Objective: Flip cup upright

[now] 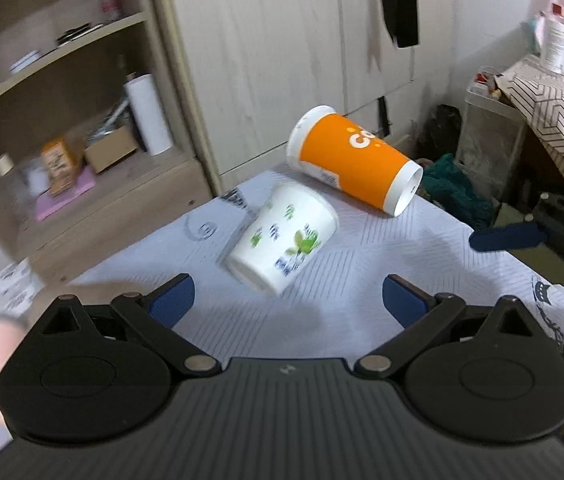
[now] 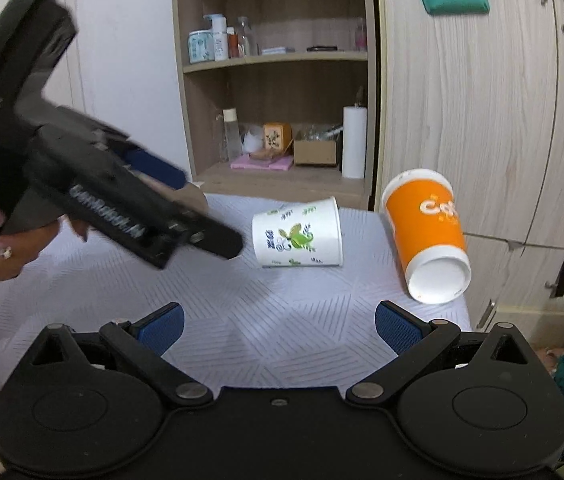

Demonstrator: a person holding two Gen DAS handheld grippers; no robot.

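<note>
Two paper cups lie on their sides on a table (image 2: 302, 340) covered with a white cloth bearing a faint geometric pattern.

Left wrist view: the left gripper (image 1: 286, 300) has its blue-padded fingers (image 1: 172, 300) spread wide, with nothing between them. The white cup (image 1: 282, 236), printed with green and blue motifs, lies just ahead at 12 o'clock, its narrow base toward the camera. The orange cup (image 1: 356, 160) lies beyond it at 1 o'clock, close to the white cup; whether the two touch cannot be told. Its narrow end points to 4 o'clock. One blue finger of the right gripper (image 1: 508, 237) enters at 3 o'clock.

Right wrist view: the right gripper (image 2: 280, 326) likewise has its fingers (image 2: 398, 330) wide apart and holds nothing. The white cup (image 2: 298, 234) lies at 12 o'clock, wide mouth toward 3 o'clock. The orange cup (image 2: 428, 236) lies at 2 o'clock near the table's right edge, its recessed white base turned toward the camera. The left gripper (image 2: 102, 188) reaches in from 9 o'clock, blurred, with a hand (image 2: 0, 258) wearing a ring on its grip; its tip is just beside the white cup, apart from it.

Behind the table stand an open wooden shelf (image 2: 274, 60) holding bottles and a paper roll (image 2: 354, 142), and a pale wood-grain wardrobe (image 2: 482, 100).
</note>
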